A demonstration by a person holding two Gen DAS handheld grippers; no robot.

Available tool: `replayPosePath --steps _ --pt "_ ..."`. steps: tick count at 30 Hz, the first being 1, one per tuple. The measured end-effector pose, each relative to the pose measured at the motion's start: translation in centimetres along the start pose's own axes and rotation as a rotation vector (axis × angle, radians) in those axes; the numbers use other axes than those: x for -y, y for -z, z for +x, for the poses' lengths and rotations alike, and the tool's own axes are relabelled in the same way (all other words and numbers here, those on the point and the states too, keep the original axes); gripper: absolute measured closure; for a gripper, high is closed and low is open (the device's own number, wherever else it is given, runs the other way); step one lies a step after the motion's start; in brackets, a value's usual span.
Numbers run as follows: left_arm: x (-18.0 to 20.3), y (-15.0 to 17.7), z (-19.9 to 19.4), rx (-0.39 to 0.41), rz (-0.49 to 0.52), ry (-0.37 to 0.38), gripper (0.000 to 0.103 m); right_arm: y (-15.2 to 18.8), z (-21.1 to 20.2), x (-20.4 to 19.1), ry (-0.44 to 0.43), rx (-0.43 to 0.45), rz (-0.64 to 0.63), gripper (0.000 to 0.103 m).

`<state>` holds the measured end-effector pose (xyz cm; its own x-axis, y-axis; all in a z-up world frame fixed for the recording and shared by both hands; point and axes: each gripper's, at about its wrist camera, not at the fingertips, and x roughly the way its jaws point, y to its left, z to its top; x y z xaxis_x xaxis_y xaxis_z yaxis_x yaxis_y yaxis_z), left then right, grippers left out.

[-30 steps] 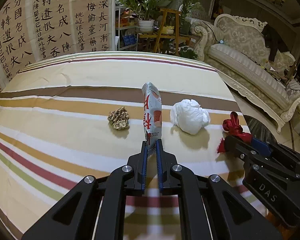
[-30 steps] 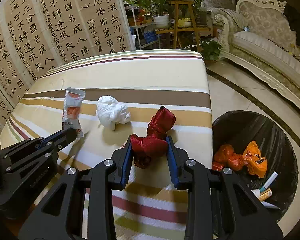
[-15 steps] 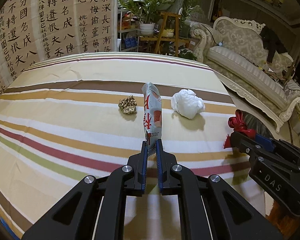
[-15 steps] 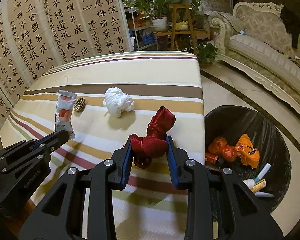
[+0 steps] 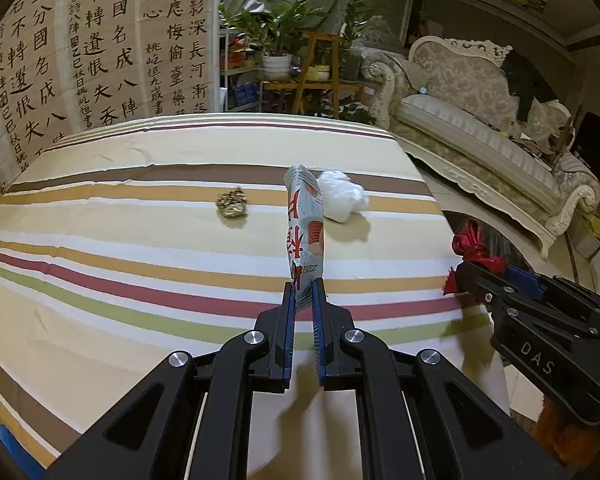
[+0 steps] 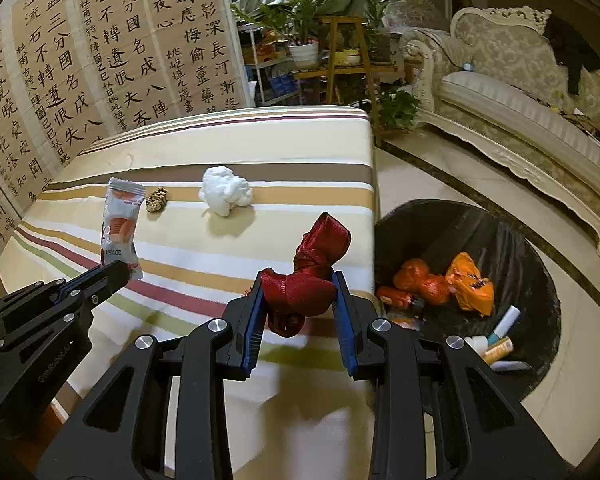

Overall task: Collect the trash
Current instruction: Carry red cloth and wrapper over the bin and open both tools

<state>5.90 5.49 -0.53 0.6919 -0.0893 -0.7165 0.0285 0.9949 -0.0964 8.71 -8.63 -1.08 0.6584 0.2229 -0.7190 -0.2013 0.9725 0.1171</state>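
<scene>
My left gripper [image 5: 303, 286] is shut on a white and red snack wrapper [image 5: 305, 226], held upright above the striped table; the wrapper also shows in the right wrist view [image 6: 120, 224]. My right gripper [image 6: 299, 286] is shut on a crumpled red ribbon [image 6: 312, 266], near the table's right edge; the ribbon also shows in the left wrist view [image 5: 474, 248]. A white crumpled tissue [image 6: 225, 195] and a small brown crumpled scrap [image 6: 157, 199] lie on the table. A black-lined trash bin [image 6: 512, 240] with orange wrappers and tubes stands on the floor to the right.
The striped tablecloth [image 5: 120, 264] covers the table. A calligraphy screen [image 5: 80, 48] stands behind it at left. Plants on shelves [image 5: 292, 60] are at the back. An ornate sofa [image 5: 480, 120] is on the right across the tiled floor [image 6: 580, 380].
Both grippers have pulled back and up from the table with their items held. The table's items look farther away, and more of the bin shows in the right wrist view.
</scene>
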Motion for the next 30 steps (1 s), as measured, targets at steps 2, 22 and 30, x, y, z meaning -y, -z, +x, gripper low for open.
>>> replayPosePath --steps 2,22,30 --pt "0.4 0.2 -0.1 0.000 0.010 0.009 0.094 0.2 -0.4 0.6 0.010 0.004 0.007 0.072" --pt "9.2 0.1 1.1 -0.004 0.170 0.130 0.094 1.9 -2.6 8.4 0.145 0.038 0.121 0.072" --pt "12.1 -0.4 3.2 -0.027 0.222 0.145 0.094 2.0 -1.8 11.6 0.195 0.031 0.163 0.072"
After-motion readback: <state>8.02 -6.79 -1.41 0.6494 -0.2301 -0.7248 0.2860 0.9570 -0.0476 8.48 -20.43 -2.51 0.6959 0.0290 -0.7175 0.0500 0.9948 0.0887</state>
